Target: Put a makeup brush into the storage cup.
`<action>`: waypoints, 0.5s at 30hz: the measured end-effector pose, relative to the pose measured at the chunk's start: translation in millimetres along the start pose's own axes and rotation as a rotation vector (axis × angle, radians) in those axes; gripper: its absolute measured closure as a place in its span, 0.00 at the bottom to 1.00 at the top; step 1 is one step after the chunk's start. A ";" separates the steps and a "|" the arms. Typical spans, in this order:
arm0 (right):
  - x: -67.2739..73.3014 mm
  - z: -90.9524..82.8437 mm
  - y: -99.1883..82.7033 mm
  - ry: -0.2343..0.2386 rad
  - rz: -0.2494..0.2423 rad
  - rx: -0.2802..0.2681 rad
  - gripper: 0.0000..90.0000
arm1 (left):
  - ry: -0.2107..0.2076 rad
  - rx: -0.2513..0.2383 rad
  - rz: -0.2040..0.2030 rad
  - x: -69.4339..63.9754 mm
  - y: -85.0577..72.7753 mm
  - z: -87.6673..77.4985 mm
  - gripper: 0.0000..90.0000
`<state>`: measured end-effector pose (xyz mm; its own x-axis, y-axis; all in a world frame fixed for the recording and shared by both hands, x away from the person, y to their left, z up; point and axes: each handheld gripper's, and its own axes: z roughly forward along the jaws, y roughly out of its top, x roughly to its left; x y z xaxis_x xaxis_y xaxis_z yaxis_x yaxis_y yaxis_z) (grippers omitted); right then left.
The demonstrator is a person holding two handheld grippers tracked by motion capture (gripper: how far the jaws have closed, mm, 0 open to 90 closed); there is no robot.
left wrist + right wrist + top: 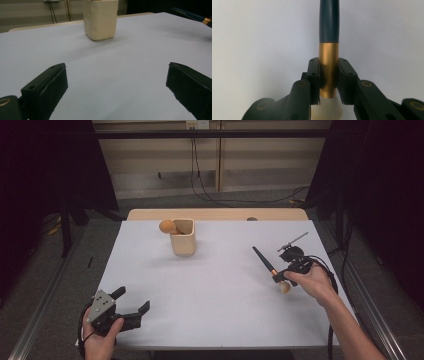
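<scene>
— When you look from the high view, how many things do you count on the table?

— I count one cup, cream in colour, standing upright toward the far side, a little left of the middle. One round brownish thing leans out over its left rim; what it is, I cannot tell. Then one brush, and two grippers, one in each hand.

— Where is the brush?

— It is at the right side of the table, well apart from the cup. The right gripper has it. In the right gripper view, the jaws are closed on the gold band of the brush, one jaw on each side, touching it. The dark blue handle goes away from the camera, and the white bristles are under the jaws, near the camera. In the high view the handle points up and to the left, and the bristle end is close to the right hand.

— And the left gripper?

— It is at the near left corner, in the left hand. Its two jaws stand wide apart and have nothing between them. In the left gripper view I see the white table between them, the cup farther ahead, and the handle tip at the right edge.
</scene>
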<state>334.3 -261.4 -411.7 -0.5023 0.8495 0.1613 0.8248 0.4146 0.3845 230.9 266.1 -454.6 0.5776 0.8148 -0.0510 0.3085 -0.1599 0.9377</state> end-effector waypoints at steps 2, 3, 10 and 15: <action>-1.4 -1.6 -1.5 0.010 0.012 -0.044 0.82 | 0.000 -0.001 0.001 0.3 0.0 -0.3 0.04; -1.7 -2.5 -2.2 0.019 0.012 -0.057 0.82 | 0.001 -0.002 0.000 0.3 0.0 -0.2 0.04; 2.6 -4.2 -7.6 0.031 -0.004 -0.178 0.82 | 0.009 -0.001 -0.003 1.5 0.6 0.8 0.04; 1.8 -1.9 -12.9 0.048 -0.020 -0.248 0.82 | 0.007 -0.001 -0.004 1.6 0.5 0.9 0.04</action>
<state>322.3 -265.8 -414.7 -0.5341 0.8233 0.1921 0.7288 0.3332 0.5982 232.6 266.7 -454.5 0.5715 0.8190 -0.0523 0.3100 -0.1564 0.9378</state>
